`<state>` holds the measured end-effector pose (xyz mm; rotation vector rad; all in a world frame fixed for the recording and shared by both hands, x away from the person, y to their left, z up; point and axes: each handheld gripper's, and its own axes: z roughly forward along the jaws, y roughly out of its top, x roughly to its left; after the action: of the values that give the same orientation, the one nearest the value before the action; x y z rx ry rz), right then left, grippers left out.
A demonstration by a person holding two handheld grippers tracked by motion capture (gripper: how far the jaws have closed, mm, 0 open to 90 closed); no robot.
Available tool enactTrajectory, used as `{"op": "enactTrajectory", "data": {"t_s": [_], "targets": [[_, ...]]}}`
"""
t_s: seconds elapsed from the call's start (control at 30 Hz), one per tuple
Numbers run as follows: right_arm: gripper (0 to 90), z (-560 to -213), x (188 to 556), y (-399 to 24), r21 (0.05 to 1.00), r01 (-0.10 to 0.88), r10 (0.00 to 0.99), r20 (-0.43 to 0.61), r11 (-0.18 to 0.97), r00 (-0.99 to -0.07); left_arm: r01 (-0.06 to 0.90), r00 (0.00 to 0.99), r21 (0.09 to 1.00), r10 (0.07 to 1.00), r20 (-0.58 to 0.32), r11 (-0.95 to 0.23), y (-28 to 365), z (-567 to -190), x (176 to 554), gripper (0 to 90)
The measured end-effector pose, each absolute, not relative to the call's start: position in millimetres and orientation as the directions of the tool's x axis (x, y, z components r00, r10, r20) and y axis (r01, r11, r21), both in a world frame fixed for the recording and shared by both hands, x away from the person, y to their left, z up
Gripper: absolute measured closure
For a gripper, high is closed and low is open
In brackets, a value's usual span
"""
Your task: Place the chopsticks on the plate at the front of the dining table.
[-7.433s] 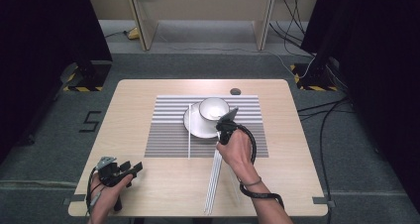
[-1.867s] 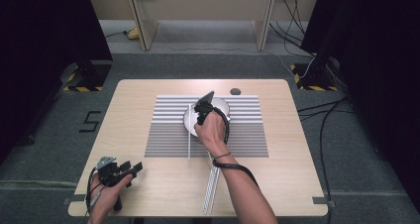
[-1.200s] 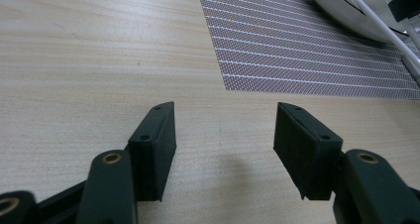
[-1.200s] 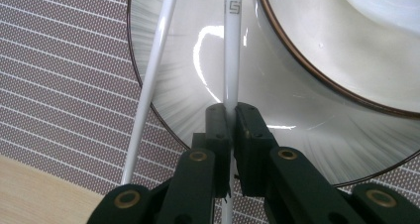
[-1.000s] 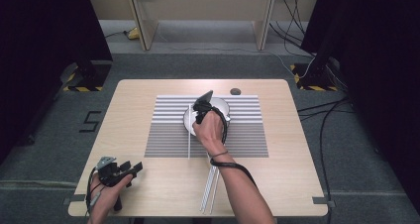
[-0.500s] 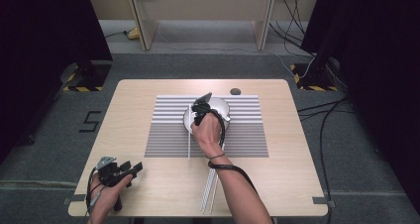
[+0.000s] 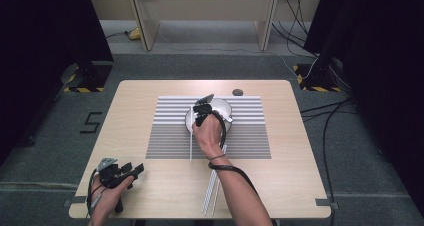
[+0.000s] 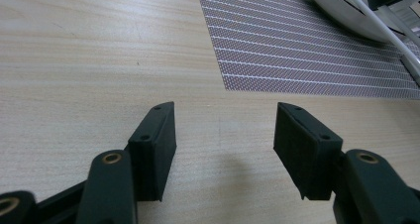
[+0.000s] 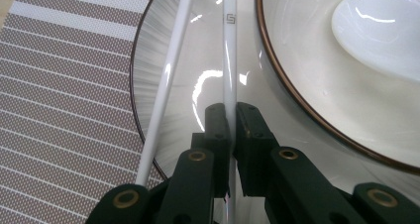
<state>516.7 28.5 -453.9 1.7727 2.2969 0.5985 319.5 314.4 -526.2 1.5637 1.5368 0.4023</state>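
Centrally on the striped mat [image 7: 210, 136], right gripper [image 9: 231, 122] clamped on a white chopstick [image 9: 229, 45] over the plate [image 9: 163, 75], second chopstick [image 9: 166, 85] beside, bowl [image 9: 346, 60] on plate, left gripper [image 8: 223, 135] wide open over bare table [image 8: 74, 60].

I read this as a lab recording bay, not a home. My table [image 7: 150, 191] stands alone on grey carpet [image 7: 45, 151], flanked by black curtains [image 7: 45, 31]. Yellow-black hazard tape [image 7: 82, 89] marks stand bases, cables [image 7: 330, 121] trail across the floor, and a taped "5" [image 7: 90, 122] lies beside it.
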Motion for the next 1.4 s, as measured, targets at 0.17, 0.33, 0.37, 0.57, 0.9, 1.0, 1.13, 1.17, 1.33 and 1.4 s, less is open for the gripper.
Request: {"op": "enactTrajectory", "data": {"t_s": [0.17, 0.33, 0.37, 0.57, 0.9, 1.0, 1.13, 1.17, 1.33, 1.4], "targets": [[85.1, -454.6, 519.0, 30.6, 0.432, 0.88, 0.957, 0.108, 0.2, -0.27, 0.637, 0.182, 0.756, 0.922, -0.341, 0.154, 314.3, -526.2, 319.5, 41.2], [85.1, -456.1, 522.1, 31.7, 0.44, 0.877, 0.957, 0.113, 0.193, -0.268, 0.637, 0.182, 0.755, 0.922, -0.342, 0.154, 314.3, -526.2, 319.5, 41.2], [85.1, -456.3, 522.5, 31.8, 0.441, 0.877, 0.957, 0.115, 0.189, -0.264, 0.637, 0.182, 0.756, 0.922, -0.342, 0.155, 314.4, -526.3, 319.5, 41.2], [85.1, -458.2, 525.1, 32.5, 0.449, 0.875, 0.959, 0.119, 0.18, -0.258, 0.637, 0.182, 0.756, 0.922, -0.341, 0.154, 314.3, -526.2, 319.5, 41.2], [85.1, -458.6, 528.3, 35.5, 0.47, 0.866, 0.957, 0.13, 0.169, -0.258, 0.637, 0.182, 0.755, 0.922, -0.342, 0.154, 314.3, -526.2, 319.5, 41.2], [85.1, -459.3, 529.4, 36.9, 0.472, 0.866, 0.958, 0.132, 0.166, -0.256, 0.637, 0.182, 0.756, 0.922, -0.343, 0.155, 314.4, -526.3, 319.6, 41.2], [85.1, -459.7, 530.5, 37.7, 0.474, 0.865, 0.958, 0.131, 0.165, -0.254, 0.637, 0.183, 0.756, 0.922, -0.342, 0.154, 314.4, -526.3, 319.6, 41.2], [85.1, -459.9, 530.7, 37.7, 0.475, 0.865, 0.959, 0.131, 0.163, -0.253, 0.637, 0.182, 0.755, 0.922, -0.342, 0.154, 314.3, -526.2, 319.6, 41.2], [85.0, -460.9, 531.6, 37.6, 0.483, 0.861, 0.958, 0.133, 0.16, -0.252, 0.637, 0.182, 0.755, 0.922, -0.341, 0.153, 314.4, -526.2, 319.5, 41.2], [85.1, -461.0, 531.9, 37.7, 0.484, 0.861, 0.958, 0.135, 0.158, -0.252, 0.637, 0.183, 0.755, 0.922, -0.341, 0.153, 314.4, -526.2, 319.6, 41.2]]}}
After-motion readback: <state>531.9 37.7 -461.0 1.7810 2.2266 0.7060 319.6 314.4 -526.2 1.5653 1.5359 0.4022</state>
